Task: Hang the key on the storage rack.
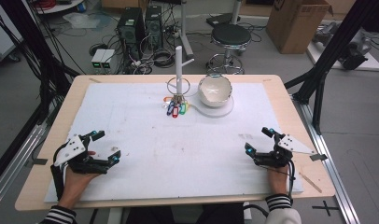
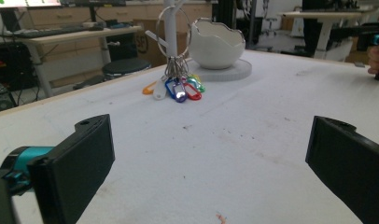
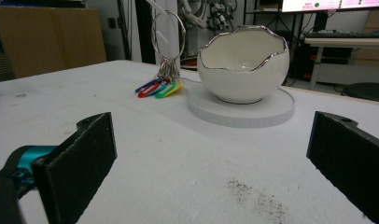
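Open mat point(image 1: 178, 149) before bowl point(image 1: 214, 90), seemingly

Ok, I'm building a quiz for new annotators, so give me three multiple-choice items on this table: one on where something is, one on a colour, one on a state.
1. Where does the white bowl sit?
A. on a round white disc
B. on bare wood
C. in a gripper

2. What colour is the bowl's jagged rim?
A. gold
B. silver
C. black

3. What state are the left gripper and right gripper in?
A. both shut
B. both open, holding nothing
C. one holds the key tags

Answers: 1 A, the right gripper view shows the bowl resting on the disc. 2 B, the edge gleams silver there. 3 B, each gripper view shows wide-apart jaws with only table between.
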`<control>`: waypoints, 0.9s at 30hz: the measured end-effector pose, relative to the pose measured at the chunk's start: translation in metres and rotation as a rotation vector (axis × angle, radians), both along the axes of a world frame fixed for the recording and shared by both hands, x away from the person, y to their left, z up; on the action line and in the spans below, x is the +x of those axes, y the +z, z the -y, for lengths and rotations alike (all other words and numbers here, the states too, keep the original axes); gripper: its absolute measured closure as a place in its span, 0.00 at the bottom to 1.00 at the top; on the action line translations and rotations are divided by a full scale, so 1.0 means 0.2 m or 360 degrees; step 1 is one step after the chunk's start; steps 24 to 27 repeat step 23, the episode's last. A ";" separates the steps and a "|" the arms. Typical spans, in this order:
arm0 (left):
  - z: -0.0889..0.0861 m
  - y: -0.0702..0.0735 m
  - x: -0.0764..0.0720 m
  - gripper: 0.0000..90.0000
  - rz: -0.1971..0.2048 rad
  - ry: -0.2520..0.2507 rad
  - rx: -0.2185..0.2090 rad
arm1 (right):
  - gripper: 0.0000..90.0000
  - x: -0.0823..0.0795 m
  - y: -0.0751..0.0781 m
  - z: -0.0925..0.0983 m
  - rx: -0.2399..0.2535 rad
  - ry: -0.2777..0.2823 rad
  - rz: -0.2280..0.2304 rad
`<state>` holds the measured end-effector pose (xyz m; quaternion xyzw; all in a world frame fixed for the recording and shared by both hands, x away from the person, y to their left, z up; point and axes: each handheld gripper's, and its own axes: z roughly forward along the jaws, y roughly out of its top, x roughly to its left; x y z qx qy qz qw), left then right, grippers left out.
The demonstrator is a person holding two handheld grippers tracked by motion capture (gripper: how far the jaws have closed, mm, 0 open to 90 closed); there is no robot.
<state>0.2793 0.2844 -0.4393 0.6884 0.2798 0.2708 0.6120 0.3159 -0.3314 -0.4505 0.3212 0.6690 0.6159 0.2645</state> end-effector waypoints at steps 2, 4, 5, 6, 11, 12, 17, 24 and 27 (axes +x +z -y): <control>-0.03 -0.03 -0.01 0.02 0.0001 0.0024 0.0005 | 0.01 0.00 0.00 0.00 0.0000 -0.0003 0.0000; -0.05 -0.05 -0.02 0.02 -0.0006 0.0042 -0.0024 | 0.01 0.00 0.00 0.00 0.0006 -0.0002 -0.0006; -0.06 -0.05 -0.02 0.02 0.0018 0.0045 -0.0037 | 0.01 0.00 0.00 0.00 0.0004 -0.0002 0.0001; -0.06 -0.05 -0.03 0.02 0.0024 0.0056 -0.0018 | 0.01 0.00 0.00 0.00 0.0004 -0.0003 0.0002; -0.06 -0.05 -0.03 0.02 0.0029 0.0062 -0.0035 | 0.01 0.00 0.00 0.00 0.0007 -0.0002 0.0005; -0.06 -0.05 -0.03 0.02 0.0021 0.0072 -0.0036 | 0.01 0.00 0.00 0.00 0.0006 -0.0001 0.0001; -0.06 -0.05 -0.03 0.02 0.0014 0.0087 -0.0034 | 0.01 0.00 0.00 0.00 0.0012 -0.0002 0.0001; -0.07 -0.05 -0.02 0.02 0.0006 0.0100 -0.0062 | 0.01 0.00 0.00 0.00 0.0006 0.0000 0.0004; -0.07 -0.05 -0.02 0.02 0.0006 0.0100 -0.0062 | 0.01 0.00 0.00 0.00 0.0006 0.0000 0.0004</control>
